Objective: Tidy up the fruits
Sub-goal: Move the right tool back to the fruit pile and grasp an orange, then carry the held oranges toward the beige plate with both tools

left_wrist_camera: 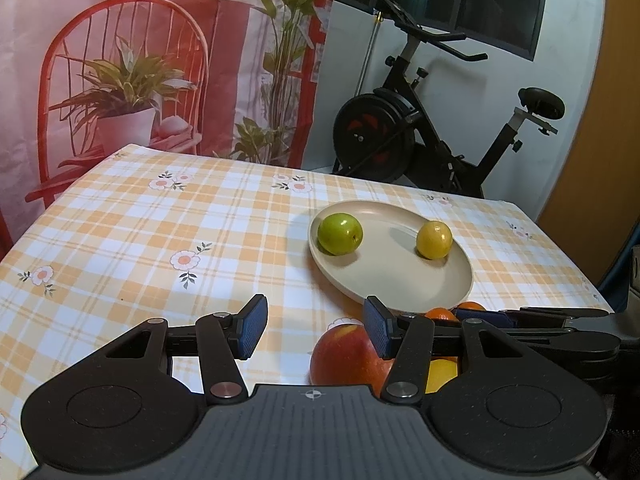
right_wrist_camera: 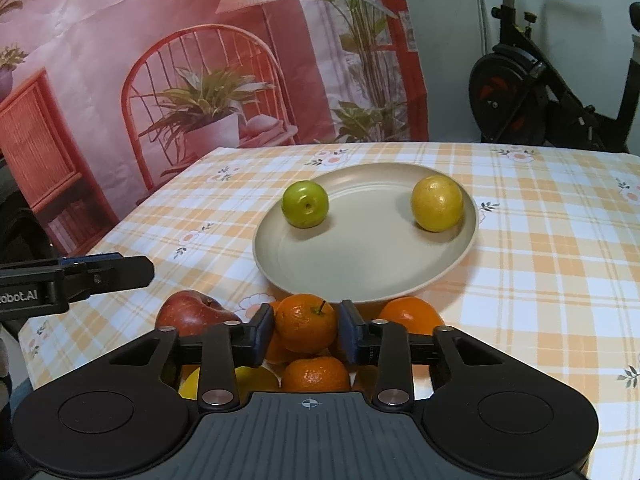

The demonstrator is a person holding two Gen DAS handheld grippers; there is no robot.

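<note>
The right gripper (right_wrist_camera: 306, 330) has its two blue pads against the flanks of a stemmed orange (right_wrist_camera: 306, 322), one at its 9 o'clock side and one at its 3 o'clock, so the fruit is pinched, or as good as pinched, between them. That orange sits on top of a small heap at the near edge of the counter (right_wrist_camera: 540, 240); a second orange (right_wrist_camera: 316, 374) lies just below it at 6 o'clock, a third orange (right_wrist_camera: 412, 314) just beside it at 3 o'clock, and yellow fruit (right_wrist_camera: 256, 378) shows under the gripper's linkage at 7 o'clock.

The beige plate (right_wrist_camera: 360, 280) lies straight ahead at 12 o'clock, its near rim just beyond the heap. A green fruit (right_wrist_camera: 305, 204) rests in it at the plate's 10 o'clock and a yellow lemon-like fruit (right_wrist_camera: 437, 203) at its 2 o'clock; the middle and near part are bare. Judging by this, the move turns on a short lift forward, clearing the rim.

A red apple (right_wrist_camera: 192, 314) lies at 9 o'clock from the held orange, near the left gripper (left_wrist_camera: 316, 332), whose pads stand spread with nothing between them. It hovers over the apple side of the heap and does not block the path to the plate.
</note>
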